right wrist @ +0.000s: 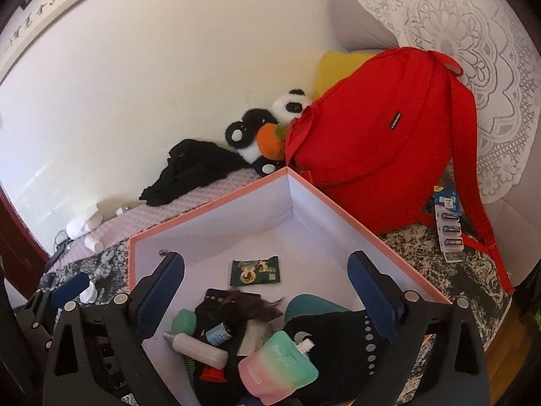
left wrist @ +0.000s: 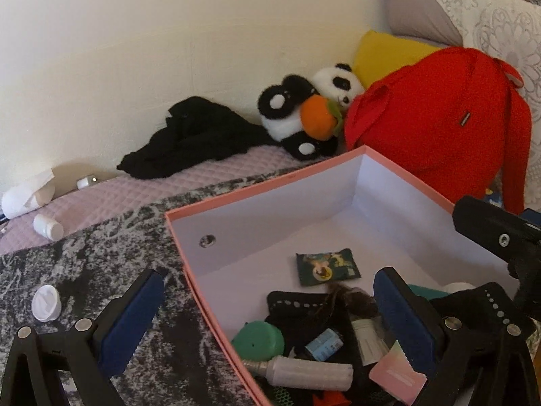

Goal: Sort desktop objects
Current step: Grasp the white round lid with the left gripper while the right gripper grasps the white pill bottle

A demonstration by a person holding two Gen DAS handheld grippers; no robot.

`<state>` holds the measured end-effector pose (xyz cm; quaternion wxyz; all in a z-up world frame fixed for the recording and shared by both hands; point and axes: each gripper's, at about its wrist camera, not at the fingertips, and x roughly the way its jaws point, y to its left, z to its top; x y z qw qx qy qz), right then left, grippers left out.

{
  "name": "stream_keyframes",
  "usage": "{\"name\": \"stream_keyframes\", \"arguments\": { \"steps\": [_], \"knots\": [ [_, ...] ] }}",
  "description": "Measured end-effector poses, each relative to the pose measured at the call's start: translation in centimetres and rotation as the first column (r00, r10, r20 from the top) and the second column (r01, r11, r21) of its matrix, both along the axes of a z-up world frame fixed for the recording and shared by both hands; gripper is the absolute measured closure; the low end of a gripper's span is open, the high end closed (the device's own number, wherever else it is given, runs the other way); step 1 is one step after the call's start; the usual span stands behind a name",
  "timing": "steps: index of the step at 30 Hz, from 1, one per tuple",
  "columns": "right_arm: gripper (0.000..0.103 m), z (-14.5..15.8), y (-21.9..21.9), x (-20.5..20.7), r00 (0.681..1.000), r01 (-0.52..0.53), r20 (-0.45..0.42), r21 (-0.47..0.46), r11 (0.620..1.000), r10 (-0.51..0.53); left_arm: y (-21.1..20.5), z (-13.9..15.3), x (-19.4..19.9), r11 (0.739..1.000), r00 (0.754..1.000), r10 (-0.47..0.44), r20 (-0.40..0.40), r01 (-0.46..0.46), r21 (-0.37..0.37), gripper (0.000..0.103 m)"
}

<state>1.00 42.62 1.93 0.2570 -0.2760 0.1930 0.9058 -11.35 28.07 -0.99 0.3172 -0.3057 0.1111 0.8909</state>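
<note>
Left gripper (left wrist: 267,318) wide open, empty, straddling pink box (left wrist: 199,270) wall, right gripper (right wrist: 267,301) wide open, empty, above gradient pouch (right wrist: 279,368) inside box

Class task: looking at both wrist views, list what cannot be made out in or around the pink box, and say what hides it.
- Teal rounded object: right wrist view, mostly covered by black studded fabric.
- Red item in the pink cardboard box: too buried to identify.
- Dark green printed sachet: print too small to read.
- Battery blister pack: right wrist view, partly behind the red backpack strap.
</note>
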Motion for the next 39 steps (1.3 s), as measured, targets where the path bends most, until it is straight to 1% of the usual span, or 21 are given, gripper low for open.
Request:
{"name": "stream_keyframes", "arguments": {
  "steps": [4, 6, 9, 11, 12, 14, 17, 19, 21, 23, 24, 25, 28, 30, 31, 33, 35, 37, 39],
  "knots": [
    [0.004, 0.3, -1.0, -0.7, 1.000, -0.022, -0.019, -0.027, 0.999, 0.021, -1.7, 0.8, -0.2, 0.999, 0.999, 0.041, -0.020, -0.040, 0.009, 0.001],
    [0.004, 0.7, -1.9, -1.1, 0.999, -0.042, -0.033, -0.038, 0.998, 0.040, -3.2, 1.3, -0.2, 0.997, 0.997, 0.072, -0.024, -0.072, 0.025, 0.001],
    [0.004, 1.6, -3.8, -2.0, 0.994, -0.088, -0.062, -0.042, 0.995, 0.086, -6.1, 1.8, -0.5, 0.987, 0.988, 0.153, -0.008, -0.152, 0.053, 0.001],
    [0.004, 2.0, -5.2, -2.6, 0.990, -0.122, -0.077, -0.045, 0.992, 0.118, -8.6, 1.8, -0.4, 0.973, 0.977, 0.213, 0.019, -0.214, 0.087, 0.001],
    [0.004, 2.3, -6.1, -3.0, 0.986, -0.145, -0.087, -0.049, 0.988, 0.141, -10.1, 1.7, -0.3, 0.963, 0.968, 0.247, 0.034, -0.249, 0.102, 0.001],
    [0.004, 2.5, -7.7, -3.8, 0.979, -0.186, -0.101, -0.057, 0.981, 0.180, -12.7, 1.2, -0.2, 0.942, 0.947, 0.315, 0.058, -0.319, 0.105, 0.001],
    [0.004, 2.5, -10.8, -5.4, 0.963, -0.257, -0.104, -0.059, 0.965, 0.250, -16.3, -0.4, 0.2, 0.905, 0.908, 0.414, 0.070, -0.419, 0.074, 0.001],
    [0.004, 2.2, -12.8, -6.6, 0.951, -0.300, -0.098, -0.050, 0.953, 0.294, -18.5, -1.5, 0.6, 0.883, 0.885, 0.465, 0.031, -0.466, 0.049, 0.001],
    [0.004, 1.7, -15.1, -8.1, 0.936, -0.347, -0.085, -0.044, 0.937, 0.342, -20.3, -2.5, 0.8, 0.864, 0.863, 0.504, -0.036, -0.504, 0.017, 0.001],
    [0.004, 1.1, -17.6, -9.6, 0.917, -0.395, -0.075, -0.037, 0.918, 0.392, -21.6, -3.6, 0.6, 0.848, 0.844, 0.527, -0.100, -0.531, -0.012, 0.001],
    [0.004, 0.7, -18.8, -10.4, 0.910, -0.412, -0.062, -0.029, 0.911, 0.410, -22.2, -4.2, 0.2, 0.843, 0.838, 0.533, -0.118, -0.538, -0.018, 0.001],
    [0.004, 0.2, -19.8, -11.0, 0.904, -0.426, -0.053, -0.021, 0.904, 0.425, -22.6, -4.8, -0.4, 0.843, 0.838, 0.531, -0.125, -0.538, -0.023, 0.001],
    [0.004, -1.7, -22.4, -13.1, 0.889, -0.458, -0.026, -0.004, 0.889, 0.457, -23.5, -7.1, -3.3, 0.853, 0.852, 0.511, -0.112, -0.519, -0.056, 0.001],
    [0.004, -3.1, -23.1, -14.8, 0.888, -0.459, -0.001, -0.015, 0.888, 0.459, -23.8, -9.0, -6.3, 0.860, 0.864, 0.499, -0.069, -0.504, -0.078, 0.001],
    [0.004, -3.9, -23.4, -15.6, 0.888, -0.460, 0.012, -0.020, 0.888, 0.460, -23.9, -9.6, -7.5, 0.861, 0.865, 0.500, -0.050, -0.502, -0.076, 0.001],
    [0.004, -5.1, -23.6, -17.6, 0.885, -0.464, 0.034, -0.031, 0.885, 0.465, -24.1, -11.1, -10.6, 0.863, 0.864, 0.503, 0.004, -0.502, -0.054, 0.001],
    [0.004, -5.9, -23.7, -20.6, 0.881, -0.468, 0.073, -0.012, 0.884, 0.468, -24.3, -12.4, -13.8, 0.863, 0.861, 0.505, 0.061, -0.505, -0.025, 0.001],
    [0.004, -5.6, -23.8, -24.2, 0.871, -0.483, 0.100, -0.004, 0.875, 0.481, -24.1, -13.2, -17.1, 0.862, 0.857, 0.503, 0.111, -0.506, 0.005, 0.001],
    [0.004, -5.1, -23.8, -28.0, 0.860, -0.500, 0.122, 0.001, 0.866, 0.496, -23.5, -13.2, -19.9, 0.858, 0.852, 0.507, 0.126, -0.513, 0.014, 0.001]
  ]
}}
